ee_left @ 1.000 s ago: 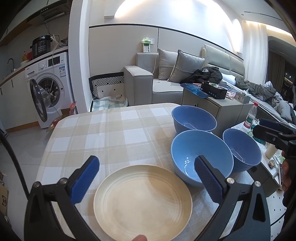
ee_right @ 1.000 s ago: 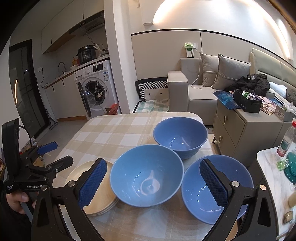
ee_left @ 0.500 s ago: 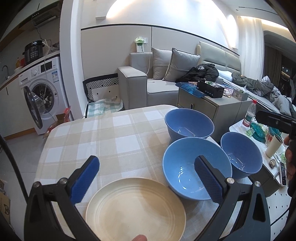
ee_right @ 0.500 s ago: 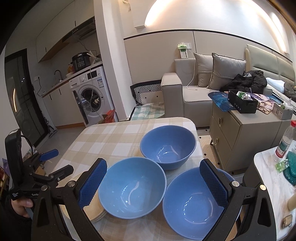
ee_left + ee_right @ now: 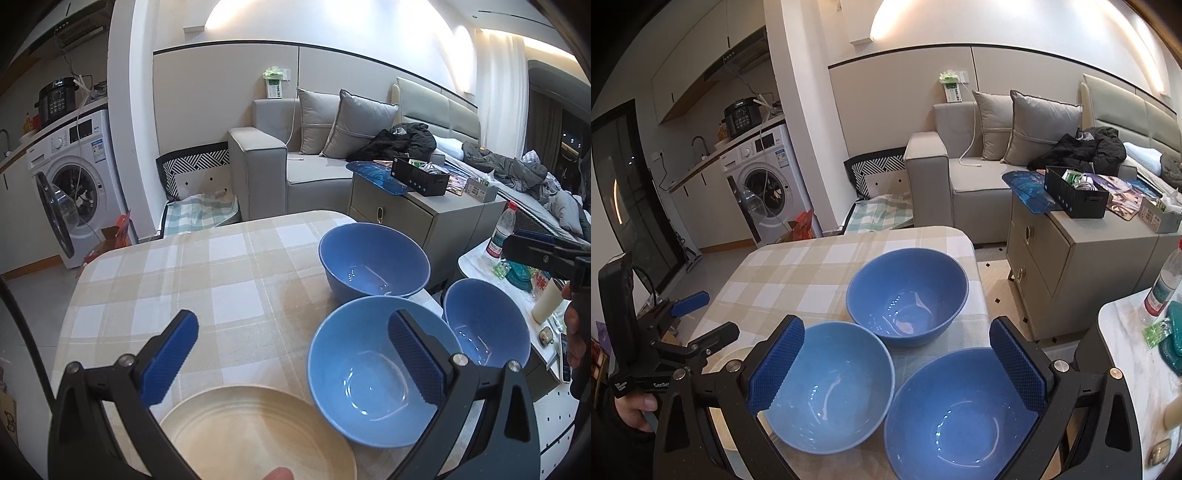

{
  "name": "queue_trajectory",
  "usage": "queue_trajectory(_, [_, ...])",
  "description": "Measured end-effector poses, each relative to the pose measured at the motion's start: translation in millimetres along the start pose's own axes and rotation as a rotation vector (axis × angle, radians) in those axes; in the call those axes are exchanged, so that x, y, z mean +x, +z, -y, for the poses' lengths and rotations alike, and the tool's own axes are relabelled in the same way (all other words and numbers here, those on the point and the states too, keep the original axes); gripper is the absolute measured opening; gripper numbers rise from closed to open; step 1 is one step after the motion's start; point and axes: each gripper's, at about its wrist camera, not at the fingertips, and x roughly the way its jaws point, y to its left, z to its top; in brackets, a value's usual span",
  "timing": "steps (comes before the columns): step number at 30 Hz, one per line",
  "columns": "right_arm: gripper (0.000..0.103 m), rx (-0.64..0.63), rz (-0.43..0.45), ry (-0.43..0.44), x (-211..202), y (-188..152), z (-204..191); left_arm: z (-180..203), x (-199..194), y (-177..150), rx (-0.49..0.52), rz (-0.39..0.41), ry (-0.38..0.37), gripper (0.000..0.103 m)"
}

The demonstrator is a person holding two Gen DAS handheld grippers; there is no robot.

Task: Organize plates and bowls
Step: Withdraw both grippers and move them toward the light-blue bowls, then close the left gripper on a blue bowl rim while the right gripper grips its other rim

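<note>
Both hand-held grippers (image 5: 291, 362) (image 5: 905, 363) wide open — empty.

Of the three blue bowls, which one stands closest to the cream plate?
The lighter blue bowl, beside the cream plate. The two darker bowls stand behind it and to its right, farther away.

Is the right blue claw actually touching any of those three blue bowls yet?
Cannot tell. In the right wrist view the right gripper is open; its pads overlap two bowls' rims, but no contact or gap shows plainly.

Three blue bowls (image 5: 907, 295) at centre. Cream plate (image 5: 255, 432), 6 o'clock. Tablecloth (image 5: 207, 280) beige-and-white check. Gripper pads (image 5: 777, 363) blue, textured; frames black.
</note>
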Motion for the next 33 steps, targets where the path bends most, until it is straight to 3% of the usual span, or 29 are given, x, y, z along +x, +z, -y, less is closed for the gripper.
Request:
queue_trajectory(17, [0.102, 0.033, -0.093, -0.008, 57, 13, 37, 19, 54, 15, 0.013, -0.055, 0.006, 0.103])
queue_trajectory(33, [0.102, 0.092, -0.199, 0.0, 122, 27, 62, 12, 107, 26, -0.024, -0.131, 0.004, 0.103])
